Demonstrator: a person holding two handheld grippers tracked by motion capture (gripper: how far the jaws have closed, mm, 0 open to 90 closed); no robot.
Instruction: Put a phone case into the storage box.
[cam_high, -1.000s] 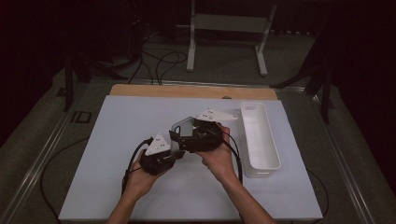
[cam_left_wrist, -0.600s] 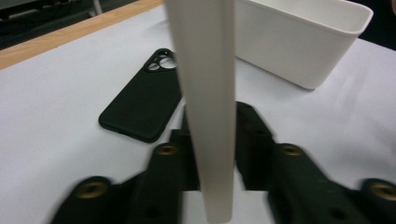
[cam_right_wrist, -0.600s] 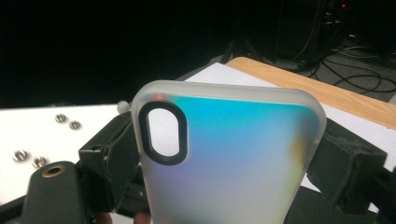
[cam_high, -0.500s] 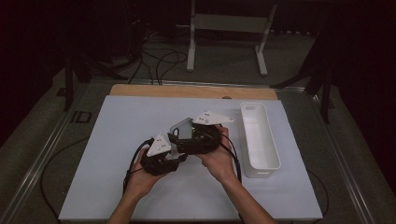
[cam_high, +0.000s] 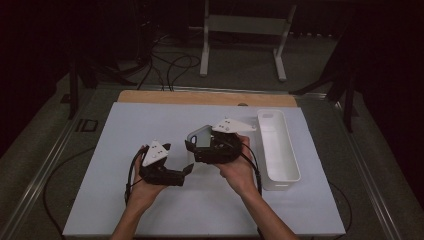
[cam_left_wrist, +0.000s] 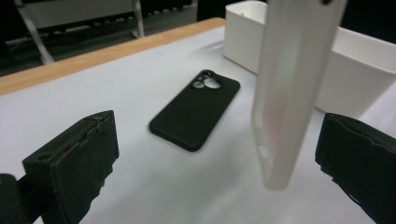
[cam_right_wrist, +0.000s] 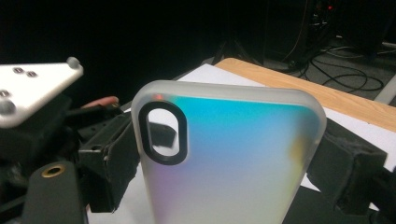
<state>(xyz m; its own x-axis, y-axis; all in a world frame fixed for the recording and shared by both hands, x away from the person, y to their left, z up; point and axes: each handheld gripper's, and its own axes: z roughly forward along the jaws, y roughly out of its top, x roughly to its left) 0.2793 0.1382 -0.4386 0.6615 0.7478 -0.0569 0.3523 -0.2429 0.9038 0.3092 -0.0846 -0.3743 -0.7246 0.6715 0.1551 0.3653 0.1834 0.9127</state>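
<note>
**Frosted case held upright between two grippers**

A dim room surrounds a pale work table (cam_high: 150, 125) with a wooden strip along its far edge; a metal stand and loose cables sit on the floor beyond. A long white tray (cam_high: 280, 150) rests on the table's right side.

The right gripper (cam_high: 192, 142) clamps a frosted translucent phone case (cam_right_wrist: 224, 163), which stands upright between its jaws; in the right gripper view the case's oval camera cutout sits at upper left and the panel glows blue-green. In the high view the case (cam_high: 200, 136) appears as a small pale patch at that gripper's tip, too small there to read its tilt.

The left gripper (cam_high: 187, 170) sits just left of and below the right one, jaws spread wide. In the left gripper view the frosted case (cam_left_wrist: 289, 93) hangs edge-on between those parted jaws, nearer the right-hand one, seemingly touching neither. Beyond it a black phone case (cam_left_wrist: 196, 109) lies flat on the table, near the white tray (cam_left_wrist: 355, 65).
</note>
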